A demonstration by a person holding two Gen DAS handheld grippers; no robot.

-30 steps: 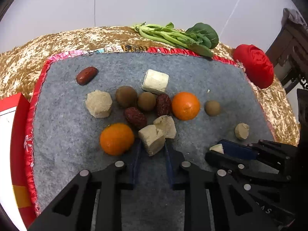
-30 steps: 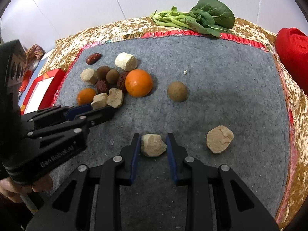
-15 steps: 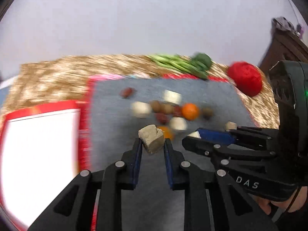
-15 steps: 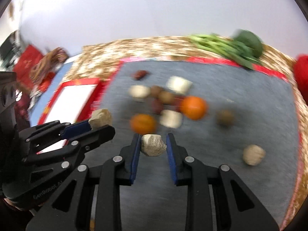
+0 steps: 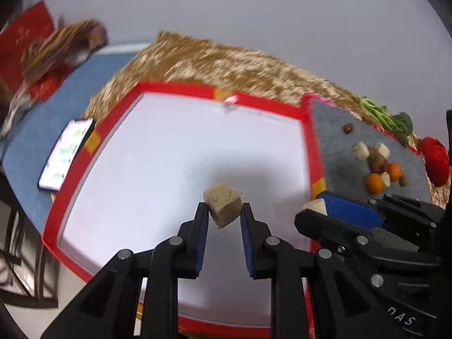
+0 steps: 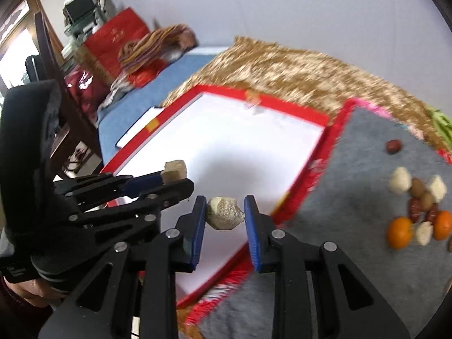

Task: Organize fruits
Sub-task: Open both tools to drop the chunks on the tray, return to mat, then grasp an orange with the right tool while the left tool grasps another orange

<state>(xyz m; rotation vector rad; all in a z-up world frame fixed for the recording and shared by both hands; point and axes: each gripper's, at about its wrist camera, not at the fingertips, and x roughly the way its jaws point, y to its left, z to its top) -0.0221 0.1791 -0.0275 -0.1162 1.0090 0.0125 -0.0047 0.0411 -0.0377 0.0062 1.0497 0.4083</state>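
My left gripper (image 5: 223,212) is shut on a beige cube-like chunk (image 5: 223,209) and holds it above the white inside of a red-rimmed tray (image 5: 175,87). My right gripper (image 6: 224,212) is shut on a pale rough lump (image 6: 224,217) over the tray's right edge (image 6: 308,180). Each gripper shows in the other's view, the left (image 6: 172,176) and the right (image 5: 316,206). On the grey mat (image 6: 364,152) lie two oranges (image 6: 399,232), dark red dates (image 6: 393,146), brown round fruits and pale chunks.
Green leafy stalks (image 5: 389,117) and a red cloth ball (image 5: 435,161) lie beyond the mat on a gold cloth (image 5: 226,62). A phone (image 5: 65,155) lies left of the tray on a blue surface. Red boxes and dark wooden furniture (image 6: 48,65) stand at the far left.
Both grippers lifted their chunks off the grey mat and swung left. They now hang over the red-rimmed tray. The fruit pile is far off to the right.
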